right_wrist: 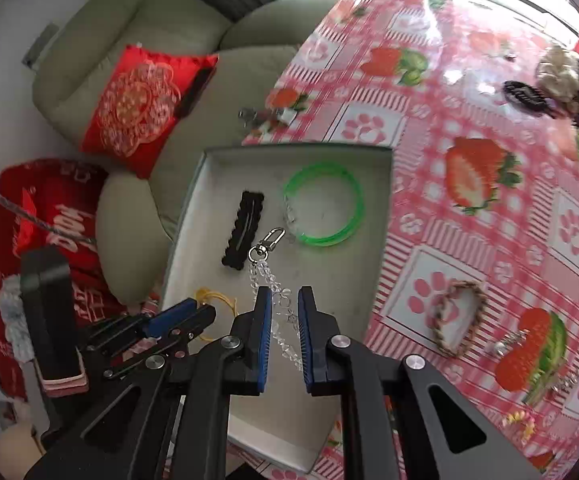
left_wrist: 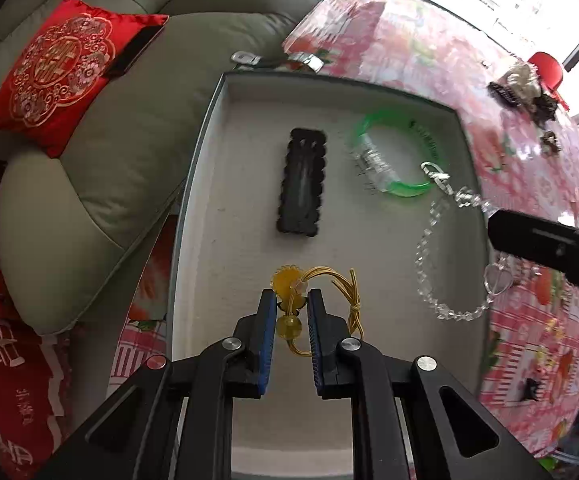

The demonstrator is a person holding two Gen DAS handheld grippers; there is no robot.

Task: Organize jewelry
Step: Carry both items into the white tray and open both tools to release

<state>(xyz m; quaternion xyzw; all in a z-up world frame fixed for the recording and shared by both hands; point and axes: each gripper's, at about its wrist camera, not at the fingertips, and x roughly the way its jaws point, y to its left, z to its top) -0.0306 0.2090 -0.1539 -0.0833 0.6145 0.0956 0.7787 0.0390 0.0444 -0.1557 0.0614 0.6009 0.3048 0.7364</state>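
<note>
A shallow white tray (left_wrist: 249, 184) (right_wrist: 217, 160) holds a black scalloped hair clip (left_wrist: 302, 182) (right_wrist: 244, 227), a green bangle (left_wrist: 399, 156) (right_wrist: 325, 204), a yellow cord charm (left_wrist: 301, 304) (right_wrist: 215, 298) and a clear crystal bead chain with a metal clasp (left_wrist: 437, 264) (right_wrist: 267, 240). My left gripper (left_wrist: 292, 300) is open over the tray's near end, with the yellow charm between its fingers. My right gripper (right_wrist: 284, 300) is open over the tray, with the crystal chain lying between its fingers.
The tray sits at the edge of a table with a pink strawberry cloth (right_wrist: 469, 184). More jewelry lies on the cloth: a braided bracelet (right_wrist: 457, 316), dark hair pieces (right_wrist: 561, 88) and small clips (right_wrist: 529, 420). A grey-green sofa with a red cushion (left_wrist: 61, 76) is at left.
</note>
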